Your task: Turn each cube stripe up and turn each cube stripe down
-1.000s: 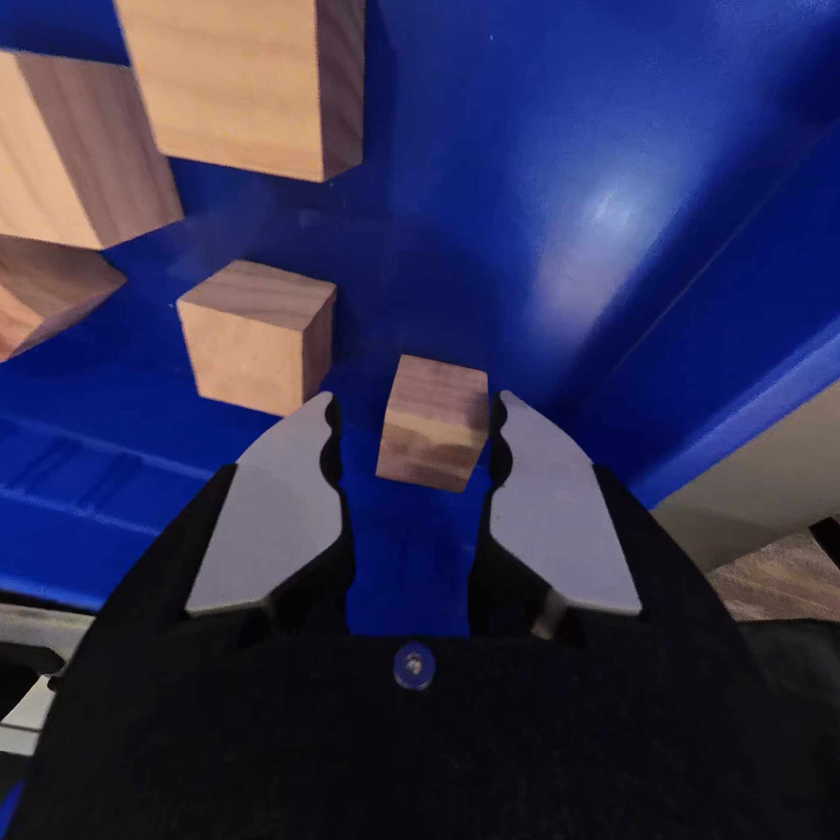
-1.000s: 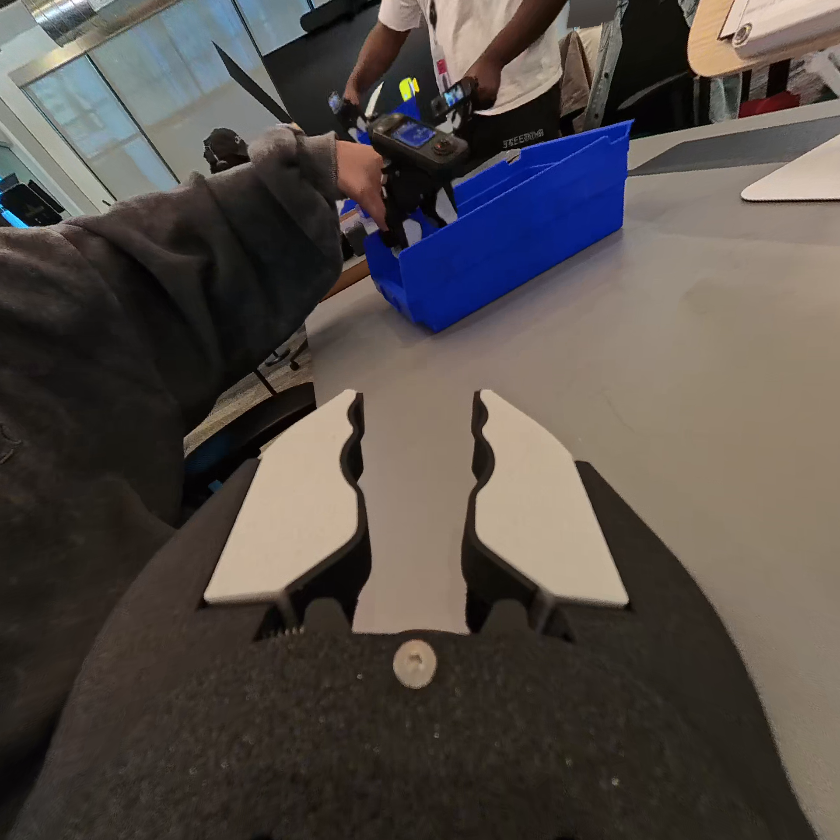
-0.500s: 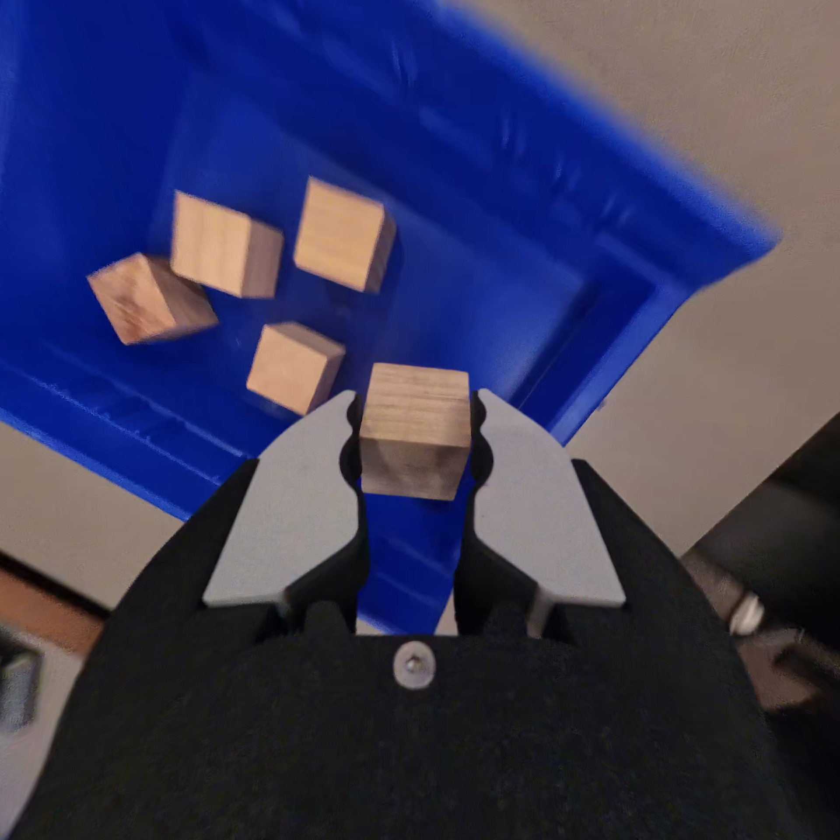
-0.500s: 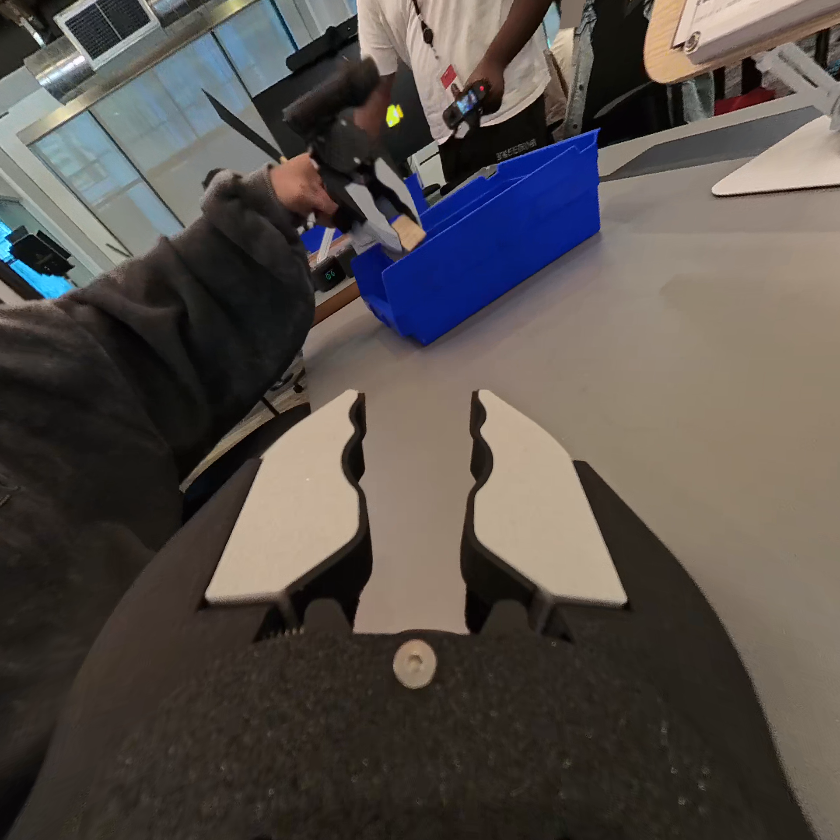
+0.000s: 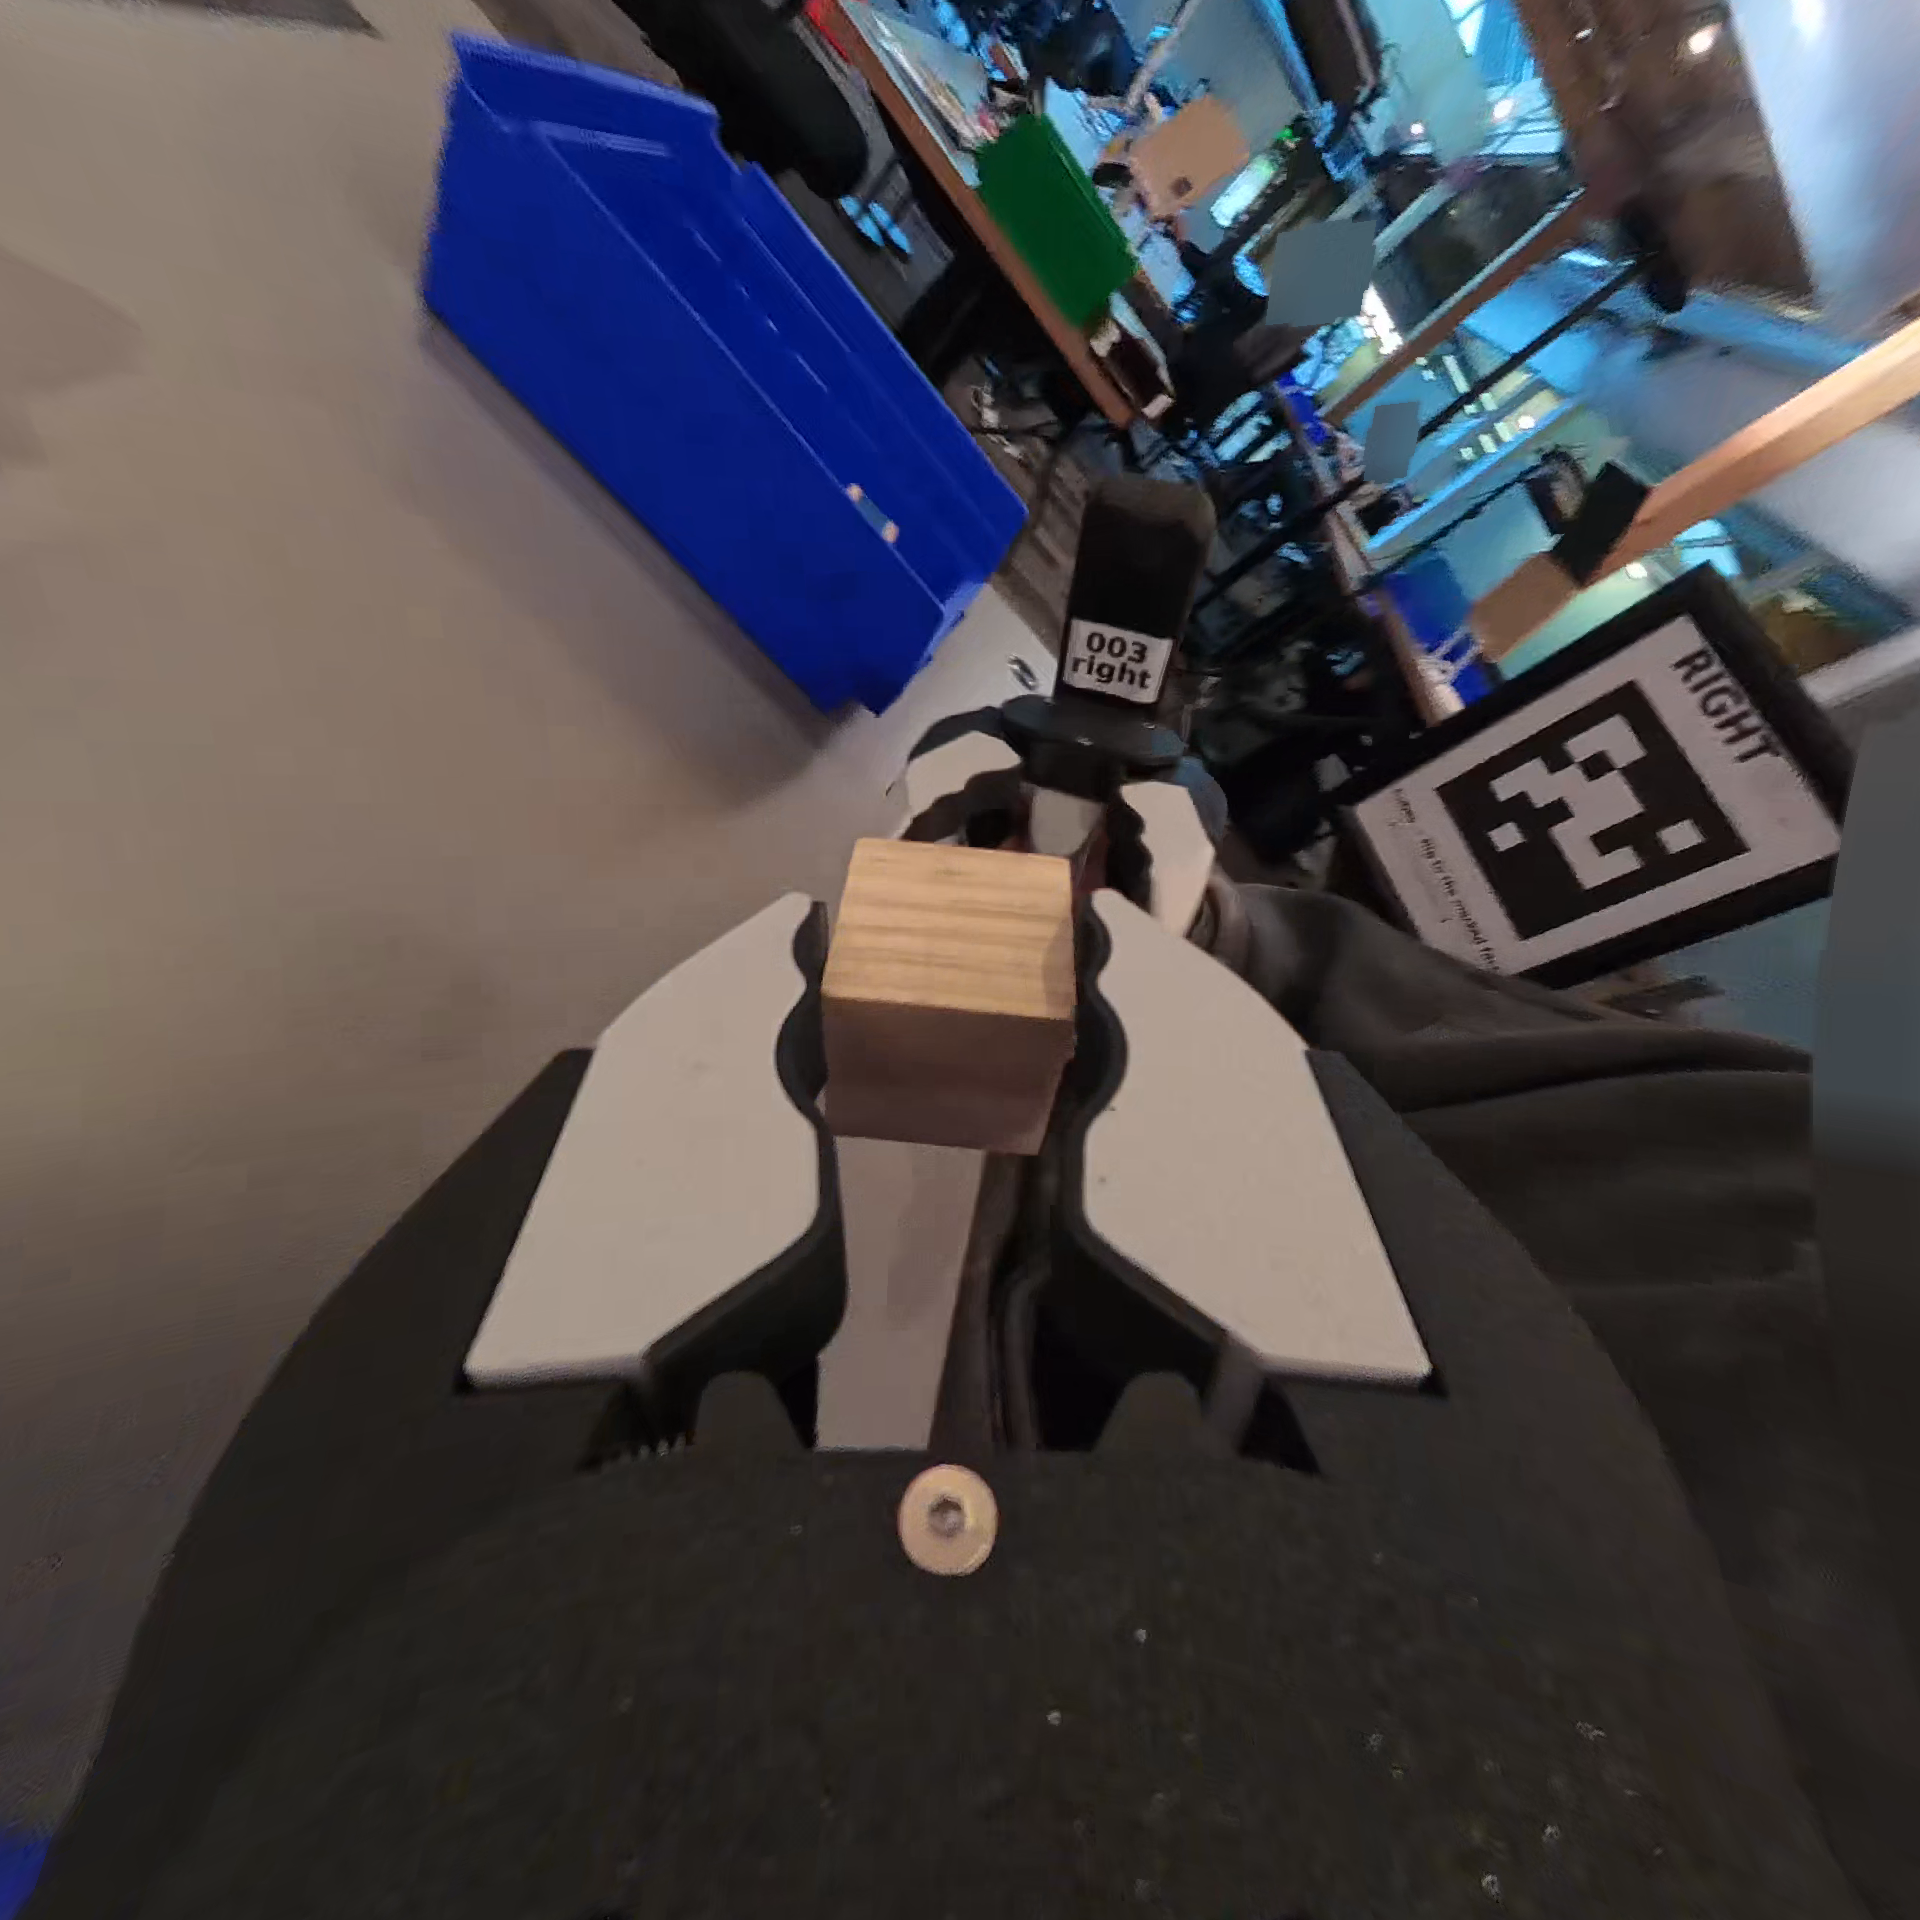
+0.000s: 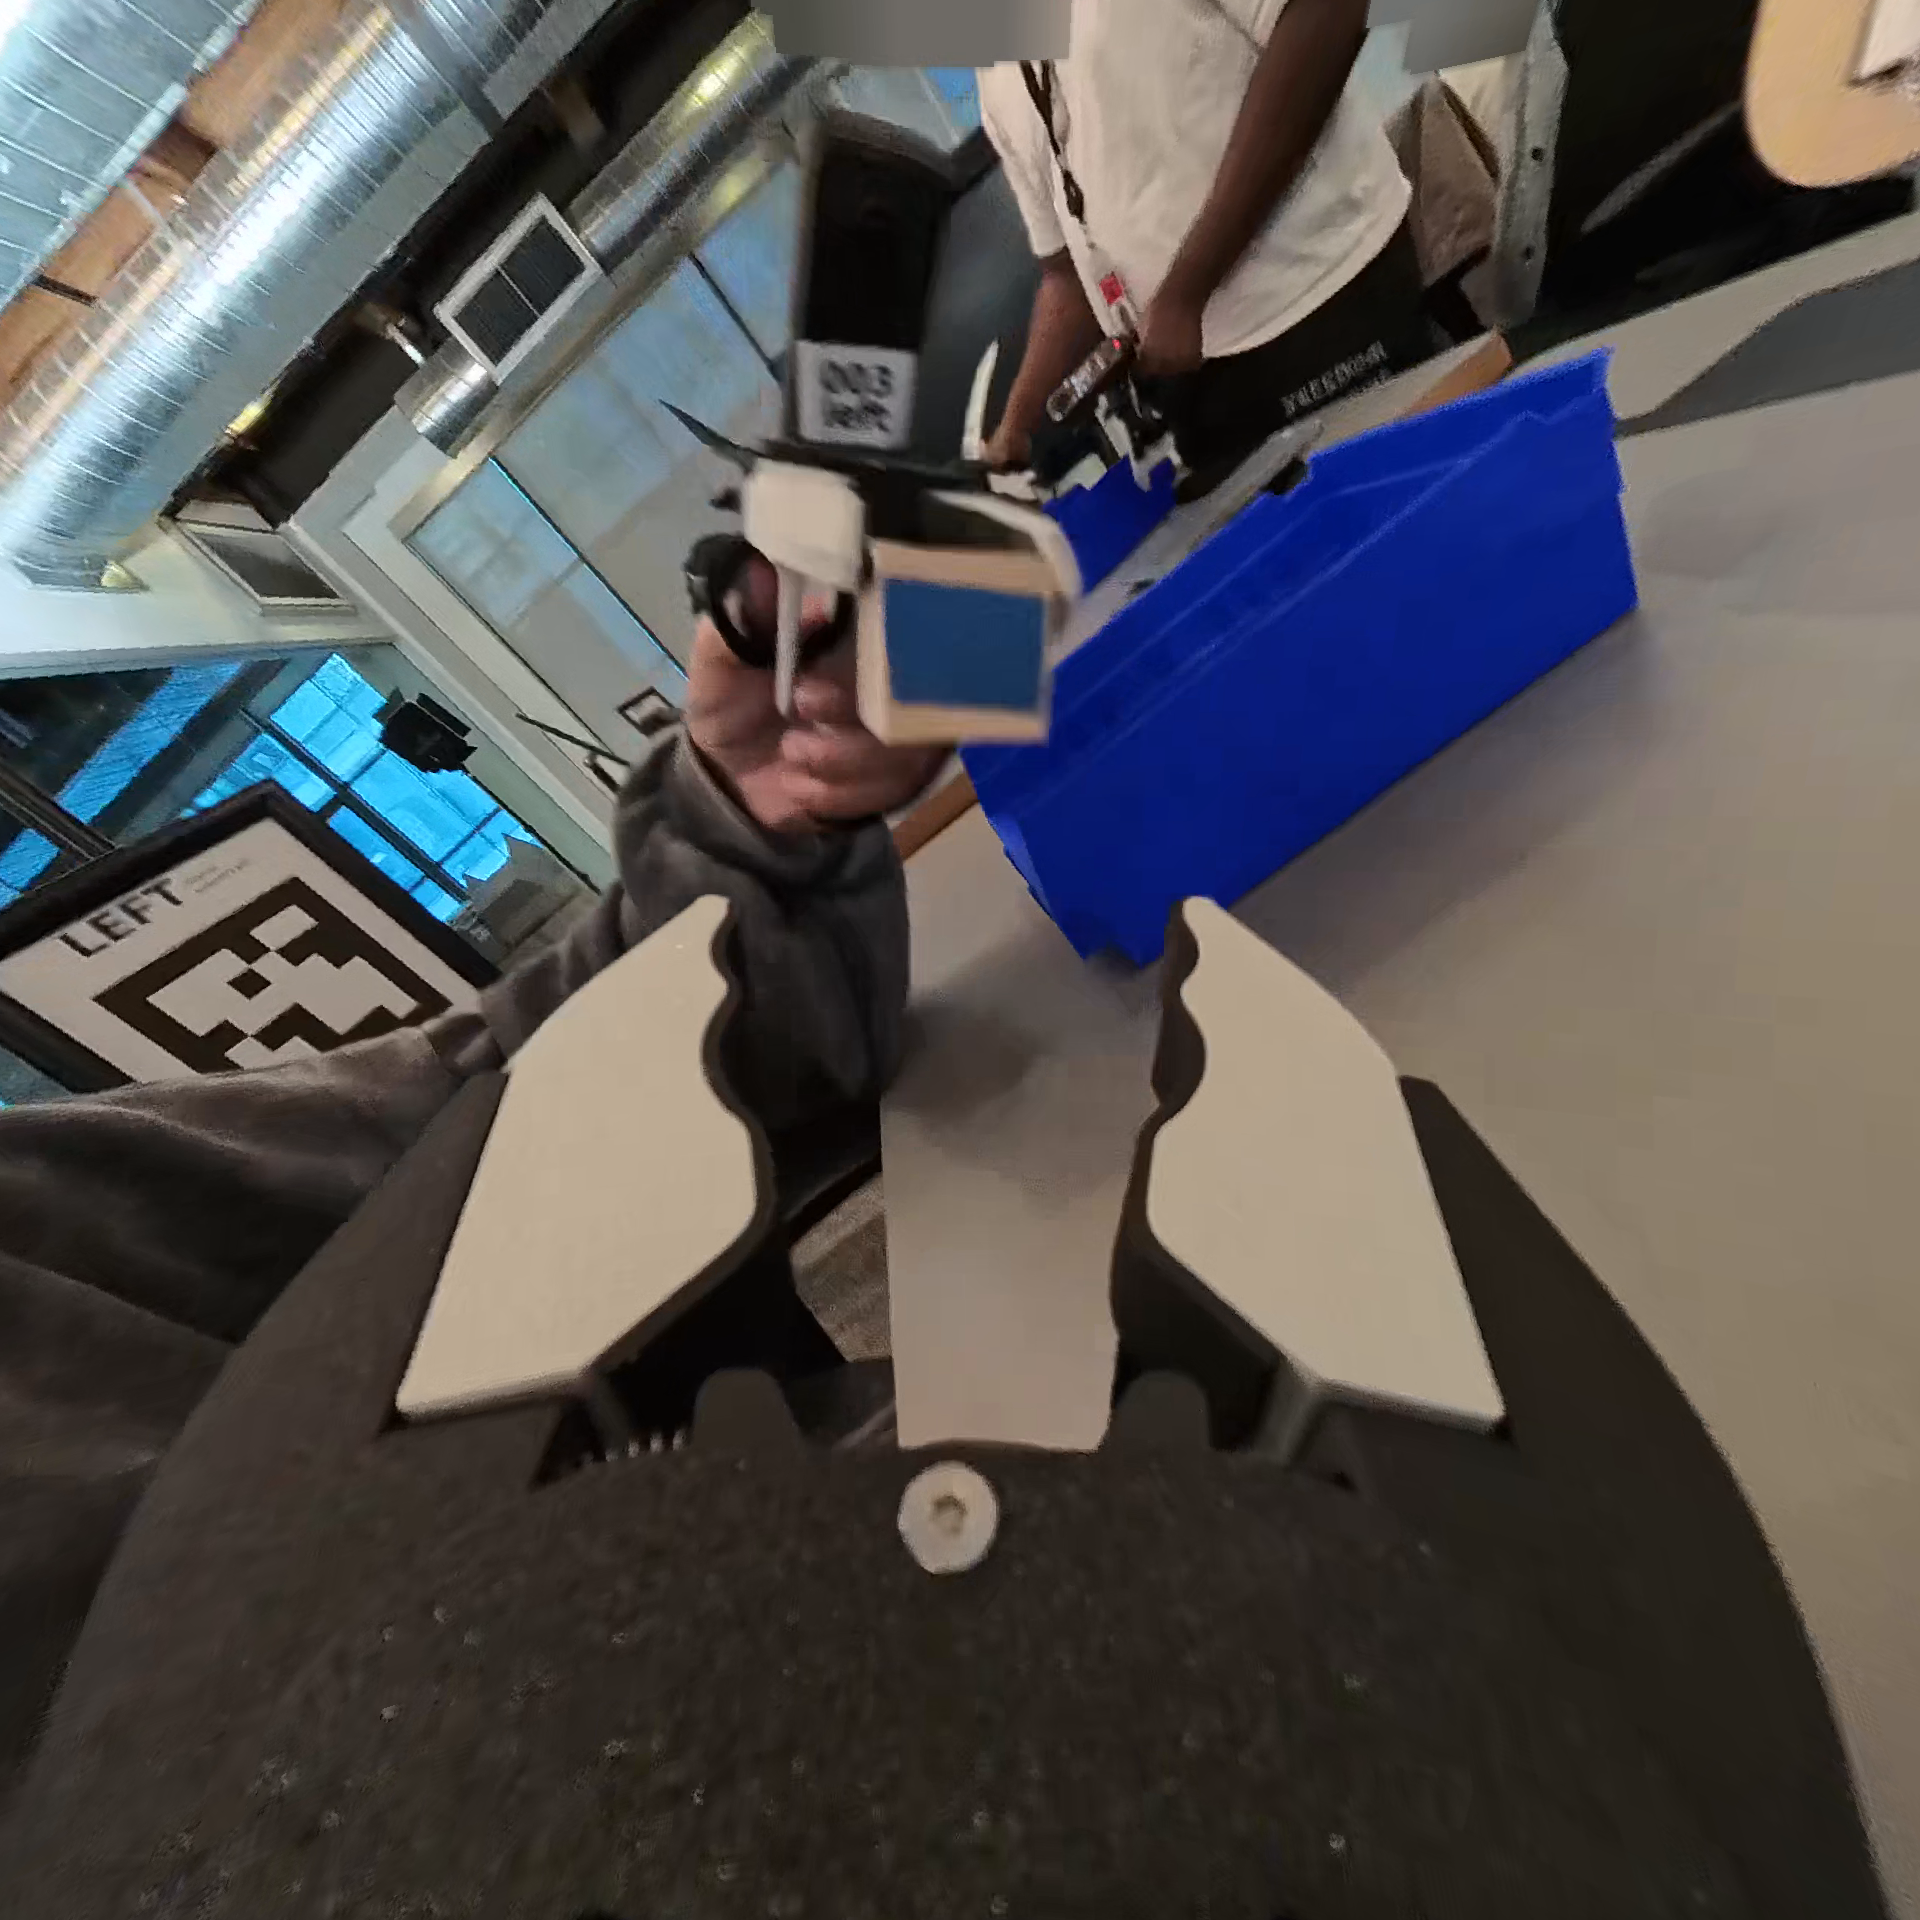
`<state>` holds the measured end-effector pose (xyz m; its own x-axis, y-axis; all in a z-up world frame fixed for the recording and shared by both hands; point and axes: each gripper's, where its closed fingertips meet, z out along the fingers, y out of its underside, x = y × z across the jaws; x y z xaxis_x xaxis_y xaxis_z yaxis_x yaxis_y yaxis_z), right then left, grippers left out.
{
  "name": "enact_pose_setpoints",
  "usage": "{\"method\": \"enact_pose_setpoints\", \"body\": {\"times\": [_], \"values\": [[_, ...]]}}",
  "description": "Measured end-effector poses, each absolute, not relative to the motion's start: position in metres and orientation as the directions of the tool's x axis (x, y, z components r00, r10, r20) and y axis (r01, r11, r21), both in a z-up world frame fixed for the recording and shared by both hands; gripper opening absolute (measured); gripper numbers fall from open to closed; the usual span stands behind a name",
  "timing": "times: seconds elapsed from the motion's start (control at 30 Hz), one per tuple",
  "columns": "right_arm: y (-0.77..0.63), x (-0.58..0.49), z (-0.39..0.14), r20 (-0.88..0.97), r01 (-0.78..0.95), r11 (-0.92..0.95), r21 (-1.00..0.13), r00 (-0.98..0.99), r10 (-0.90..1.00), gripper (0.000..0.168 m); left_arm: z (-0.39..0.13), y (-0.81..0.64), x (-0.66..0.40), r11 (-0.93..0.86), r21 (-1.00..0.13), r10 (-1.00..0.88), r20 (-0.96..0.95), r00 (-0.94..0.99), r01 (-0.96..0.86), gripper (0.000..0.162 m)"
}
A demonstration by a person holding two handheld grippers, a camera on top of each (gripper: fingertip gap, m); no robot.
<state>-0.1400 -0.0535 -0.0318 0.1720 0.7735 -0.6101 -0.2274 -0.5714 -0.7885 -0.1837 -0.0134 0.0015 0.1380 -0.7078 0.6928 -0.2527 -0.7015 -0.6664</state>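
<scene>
Right wrist view: left claw [image 6: 940,582] clamps cube [image 6: 961,655] above table edge [image 6: 935,831]; right claw [image 6: 956,997] gapes empty.

The small pale wooden cube [image 5: 948,1003] is held off the grey tabletop [image 5: 312,831], pinched by two opposite sides, its grained faces bare in the left wrist view. In the right wrist view its far face [image 6: 961,657] carries a blue square patch framed by a thin wood margin.
</scene>
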Motion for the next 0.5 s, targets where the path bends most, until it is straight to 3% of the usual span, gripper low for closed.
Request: {"method": "enact_pose_setpoints", "body": {"times": [0.2,0.23,0.27,0.4,0.5], "values": [[-0.042,-0.146,-0.046,-0.709,-0.288,-0.659,-0.695,0.121,0.694,0.076,-0.028,-0.033,-0.125,-0.718,-0.633,-0.670,0.742,0.041,-0.289,0.044],[-0.042,-0.145,-0.050,-0.740,-0.289,-0.694,-0.659,0.083,0.668,0.069,-0.033,-0.036,-0.118,-0.713,-0.632,-0.672,0.739,0.039,-0.303,0.044],[-0.047,-0.143,-0.050,-0.756,-0.282,-0.724,-0.630,0.011,0.654,0.047,-0.038,-0.036,-0.112,-0.711,-0.633,-0.675,0.736,0.048,-0.306,0.044],[-0.048,-0.131,-0.057,-0.774,-0.287,-0.740,-0.609,0.007,0.634,0.046,-0.043,-0.036,-0.102,-0.713,-0.645,-0.676,0.736,0.030,-0.274,0.045],[-0.047,-0.121,-0.061,-0.768,-0.296,-0.725,-0.621,0.048,0.638,0.046,-0.031,-0.030,-0.114,-0.721,-0.675,-0.689,0.723,0.053,-0.155,0.064]]}}
